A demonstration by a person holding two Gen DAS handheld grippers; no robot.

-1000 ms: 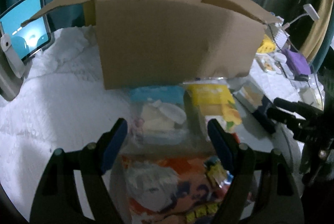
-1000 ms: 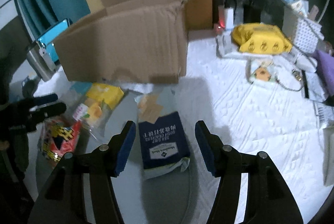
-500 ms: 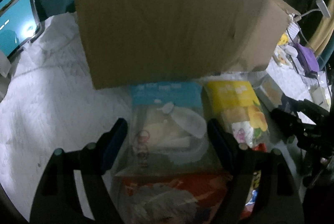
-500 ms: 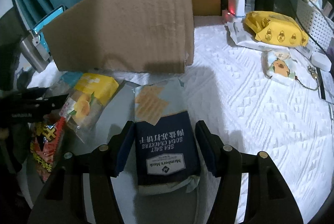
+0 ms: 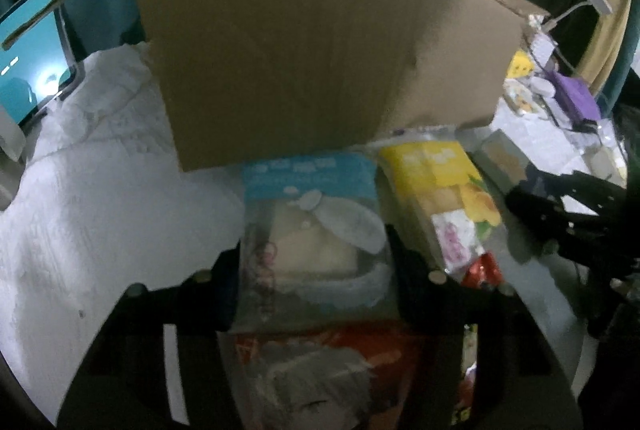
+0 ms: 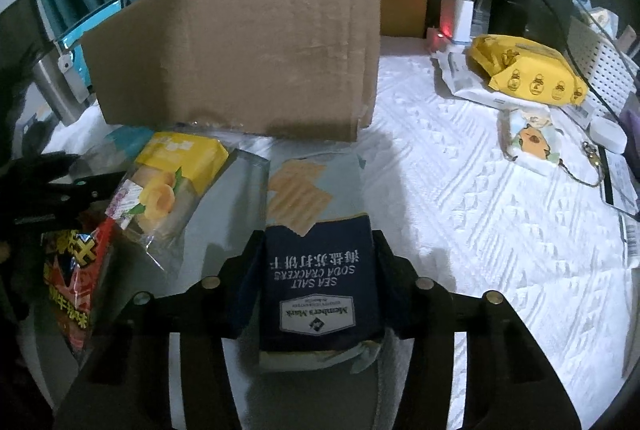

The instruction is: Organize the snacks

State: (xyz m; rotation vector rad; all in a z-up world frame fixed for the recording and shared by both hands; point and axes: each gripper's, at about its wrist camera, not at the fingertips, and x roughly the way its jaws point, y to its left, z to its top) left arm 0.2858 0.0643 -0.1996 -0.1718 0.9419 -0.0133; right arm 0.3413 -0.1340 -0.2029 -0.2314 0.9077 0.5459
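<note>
In the left wrist view, a clear snack bag with a blue top [image 5: 308, 189] lies in front of the open cardboard box [image 5: 312, 49]. My left gripper [image 5: 314, 270] straddles this bag; its jaws are closing and the pads touch both sides. In the right wrist view, my right gripper [image 6: 319, 262] is closing on a navy pack of sea salt soda crackers [image 6: 320, 282], with pads against its sides. A yellow cake bag [image 6: 172, 181] lies between the two packs. A red snack bag [image 6: 76, 278] lies at the left, by the left gripper's dark frame.
The snacks lie on a grey sheet [image 6: 224, 230] over a white textured cover [image 6: 480, 189]. The box [image 6: 240, 57] stands just behind them, flaps up. A tablet [image 5: 28, 57] stands far left. A yellow duck-print pack [image 6: 528, 69], chargers and cables crowd the far right.
Both grippers narrowed from a wide stance onto their packs. The left one now has the blue-topped bag between its fingers; the right one has slid further along the cracker pack.
</note>
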